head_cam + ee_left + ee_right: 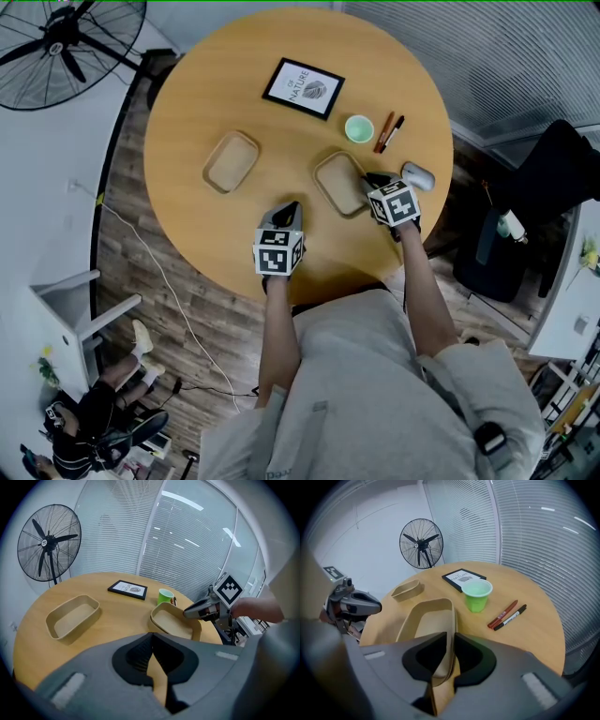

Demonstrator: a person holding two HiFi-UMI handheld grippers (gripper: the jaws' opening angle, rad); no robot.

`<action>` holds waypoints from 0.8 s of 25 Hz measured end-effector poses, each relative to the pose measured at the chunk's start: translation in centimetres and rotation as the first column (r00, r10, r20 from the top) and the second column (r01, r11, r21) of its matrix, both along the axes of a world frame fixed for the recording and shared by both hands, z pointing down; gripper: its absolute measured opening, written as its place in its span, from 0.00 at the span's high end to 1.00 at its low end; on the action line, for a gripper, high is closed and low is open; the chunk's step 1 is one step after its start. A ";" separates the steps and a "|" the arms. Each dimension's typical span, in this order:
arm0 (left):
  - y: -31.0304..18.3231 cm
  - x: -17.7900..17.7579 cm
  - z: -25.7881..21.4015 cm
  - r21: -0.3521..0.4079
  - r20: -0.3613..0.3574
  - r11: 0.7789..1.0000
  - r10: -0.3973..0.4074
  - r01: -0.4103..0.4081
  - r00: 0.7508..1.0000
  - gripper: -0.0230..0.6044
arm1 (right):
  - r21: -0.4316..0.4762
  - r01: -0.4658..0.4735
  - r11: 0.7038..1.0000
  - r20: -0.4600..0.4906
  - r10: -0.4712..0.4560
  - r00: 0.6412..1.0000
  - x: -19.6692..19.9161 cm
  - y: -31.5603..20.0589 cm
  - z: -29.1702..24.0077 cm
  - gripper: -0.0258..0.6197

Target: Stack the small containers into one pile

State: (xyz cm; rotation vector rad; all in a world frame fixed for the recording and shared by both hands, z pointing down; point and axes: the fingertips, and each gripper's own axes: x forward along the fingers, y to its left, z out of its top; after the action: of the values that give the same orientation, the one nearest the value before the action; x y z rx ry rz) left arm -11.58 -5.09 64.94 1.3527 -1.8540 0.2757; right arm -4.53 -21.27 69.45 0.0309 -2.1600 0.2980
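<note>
Two tan oblong containers lie apart on the round wooden table point(187, 103). One container point(231, 161) point(72, 616) point(405, 589) sits at the left. The other container point(338, 182) point(174, 623) point(423, 620) is near the middle, and my right gripper point(373, 180) point(194, 612) point(449, 654) is shut on its near rim. In the left gripper view this container's gripped end looks slightly raised. My left gripper point(292, 208) point(152, 654) point(363, 603) hovers over bare table just in front of it, its jaws together with nothing between them.
A green cup point(359, 128) point(477, 594), two markers point(389, 133) point(506, 614) and a framed picture point(303, 88) point(127, 589) lie at the table's far side. A white object point(418, 175) rests by my right gripper. A floor fan point(66, 47) stands beyond the table.
</note>
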 end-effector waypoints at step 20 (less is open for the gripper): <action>1.6 -1.1 0.4 -0.034 0.043 0.999 0.015 -0.014 0.999 0.96 | -0.013 0.022 1.000 0.059 -0.022 0.998 -0.2 1.8 -2.0 0.88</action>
State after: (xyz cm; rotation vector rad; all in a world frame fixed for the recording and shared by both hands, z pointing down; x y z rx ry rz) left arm -12.69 -3.54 65.30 1.3476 -1.8679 0.3444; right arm -4.73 -19.46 67.40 -0.0093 -2.2150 0.3043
